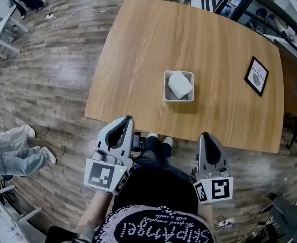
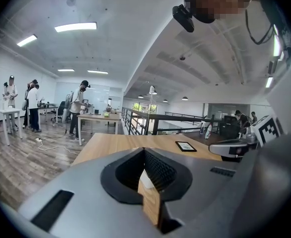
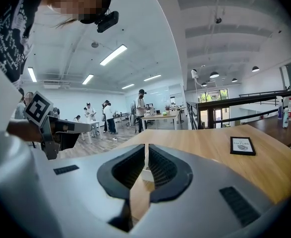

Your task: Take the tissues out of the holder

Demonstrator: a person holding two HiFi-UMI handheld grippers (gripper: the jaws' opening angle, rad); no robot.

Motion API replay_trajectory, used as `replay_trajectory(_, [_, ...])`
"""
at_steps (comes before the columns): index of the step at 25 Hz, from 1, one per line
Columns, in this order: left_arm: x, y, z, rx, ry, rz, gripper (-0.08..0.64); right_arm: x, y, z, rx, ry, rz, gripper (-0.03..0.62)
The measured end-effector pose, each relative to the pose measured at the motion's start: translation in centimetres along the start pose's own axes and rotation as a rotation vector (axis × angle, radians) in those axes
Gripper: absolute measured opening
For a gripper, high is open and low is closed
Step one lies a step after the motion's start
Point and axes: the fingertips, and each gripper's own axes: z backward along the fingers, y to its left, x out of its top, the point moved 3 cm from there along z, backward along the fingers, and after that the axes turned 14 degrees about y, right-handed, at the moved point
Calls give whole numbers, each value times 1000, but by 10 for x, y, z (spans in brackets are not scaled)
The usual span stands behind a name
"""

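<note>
Well beyond left gripper (image 1: 128, 119) and right gripper (image 1: 205, 134), tissues (image 1: 179, 84) fill holder (image 1: 179, 100).

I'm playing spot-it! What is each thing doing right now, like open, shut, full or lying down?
Left claw: shut, empty.
Right claw: shut, empty.
Tissues: in the holder, untouched.
Holder: upright on the table.
Frame: lying flat on the table.

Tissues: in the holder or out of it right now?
In. The white tissues sit tilted inside the holder at mid-table; the left gripper and right gripper are at its near edge, touching neither.
</note>
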Motion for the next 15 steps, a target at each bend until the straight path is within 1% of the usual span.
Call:
replay_trajectory(3, [4, -4, -6, -23, -10, -12, 5, 3, -1, -10, -12, 14, 21, 12])
replay_trajectory(6, [12, 0, -7, -34, -42, -26, 5, 9, -2, -24, -12, 26, 53, 12])
replay_trajectory(10, [16, 19, -2, 0, -59, -16, 5, 17, -8, -40, -14, 30, 71, 19])
replay_trajectory(11, [16, 25, 1, 14, -55, -10, 5, 17, -9, -45, -9, 34, 69, 51])
replay_trajectory(12, [15, 30, 3, 28, -51, -4, 5, 18, -10, -50, -2, 41, 65, 112])
replay_trajectory(15, [18, 47, 7, 60, -51, 22, 5, 22, -11, -71, 5, 65, 71, 161])
